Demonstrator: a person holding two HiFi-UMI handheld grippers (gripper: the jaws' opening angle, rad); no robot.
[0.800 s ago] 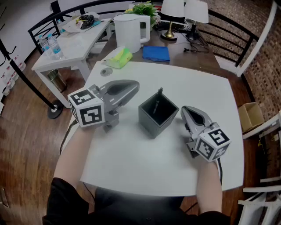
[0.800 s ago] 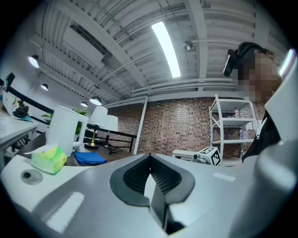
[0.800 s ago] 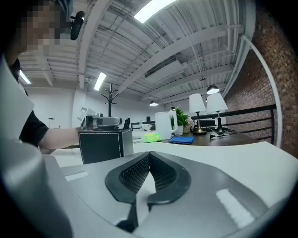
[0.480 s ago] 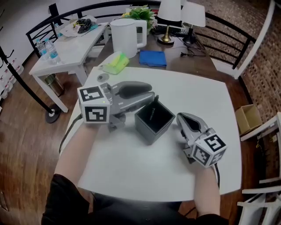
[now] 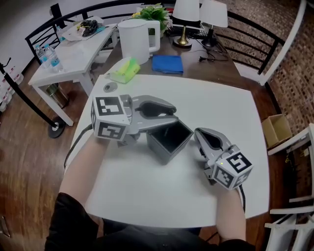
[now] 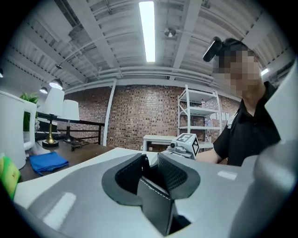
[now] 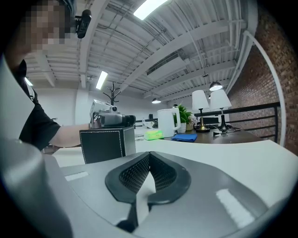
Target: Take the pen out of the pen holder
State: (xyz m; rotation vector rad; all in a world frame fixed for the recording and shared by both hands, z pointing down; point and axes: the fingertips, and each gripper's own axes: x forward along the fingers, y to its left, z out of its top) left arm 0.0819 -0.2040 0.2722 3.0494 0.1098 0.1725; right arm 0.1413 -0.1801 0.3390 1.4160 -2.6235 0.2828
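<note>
Nearest the person, the right tool (image 5: 198, 133) lies on the white counter (image 5: 147, 191) at about 4 o'clock from the pen holder (image 5: 157, 148). It is clenched on nothing, its tip just beside the holder's wall; whether it touches cannot be told.

The holder is a dark square box with pale stitching, standing upright mid-counter. The left tool (image 5: 172, 114) reaches in from 9 o'clock over its far rim. In the left gripper view its pads are closed on a thin dark shaft, judged to be the upper end of the pen (image 6: 145, 161). The rest of the pen is down inside the holder, and the head view hides it under the tool.

The pen should be light, stiff and slim, with a smooth barrel that may swivel or slide between the pads. The best hold is square across the shaft above the rim, and the likely way out is straight up. The holder also looks light and may tip or rise with the pen. Its rim, right under the jaws, is the only thing in the way.

At 10 o'clock, near the counter's far corner, lies a small round thing (image 5: 109, 87), clear of the work. Further on, at 11 to 12 o'clock on a brown table, are a green pack (image 5: 122, 70), a blue cloth (image 5: 167, 63), a white kettle (image 5: 135, 39) and lamps (image 5: 186, 14), all well apart.
</note>
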